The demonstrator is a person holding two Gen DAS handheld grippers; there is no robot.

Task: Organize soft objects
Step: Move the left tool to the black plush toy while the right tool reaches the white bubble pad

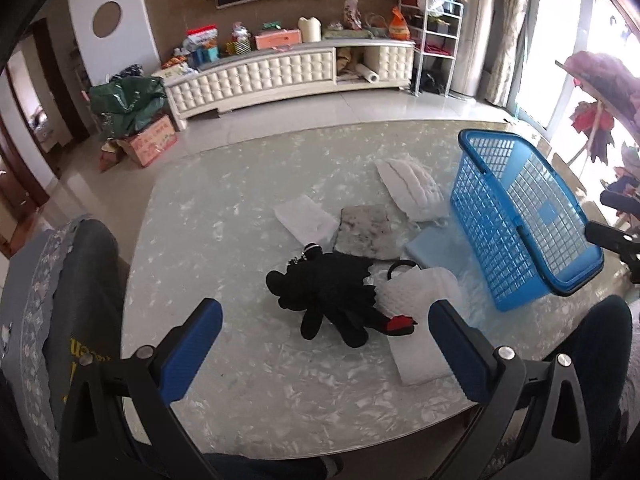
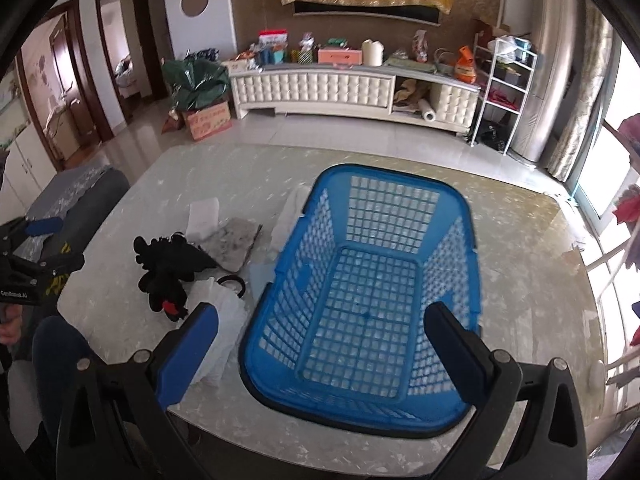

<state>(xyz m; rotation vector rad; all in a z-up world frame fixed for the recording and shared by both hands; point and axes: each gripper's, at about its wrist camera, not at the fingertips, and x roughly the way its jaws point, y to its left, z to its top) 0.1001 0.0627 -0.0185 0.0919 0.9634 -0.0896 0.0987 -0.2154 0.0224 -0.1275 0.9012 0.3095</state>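
Barely begun, by the look of it — blue basket (image 2: 372,292) standing empty on the marbled table (image 1: 248,392), mesh floor bare right through, nothing yet dropped inside. All the soft things left to gather, spread in a loose cluster just beside the basket's left wall. Nearest the left gripper (image 1: 326,340): a black plush toy (image 1: 328,300) with scalloped wings and a red patch at the tail, lying flat, limbs splayed, a small keychain loop near its head. Touching it toward the basket, a white quilted pad (image 1: 416,292) with a black ring-shaped band (image 1: 404,266) resting at its upper edge, and a flat white sheet (image 1: 420,364) poking out underneath. Farther back, a mottled grey square pad (image 1: 366,232), a folded white cloth (image 1: 306,218) beside it, a pale blue flat piece (image 1: 432,248) tucked against the basket's foot, and a puffy white pillow (image 1: 412,188) leaning close to the basket's far corner. Left gripper spread wide and empty, held above the near table edge and aimed straight at the plush — probably the first pick. Right gripper (image 2: 320,344) likewise wide apart and empty, poised over the basket's near rim, framing the open interior without touching it so far as can be judged. Every piece looks light, limp and easy to pinch; the thin flat sheets likely trickier to lift off the smooth tabletop than the plush or the pillow.
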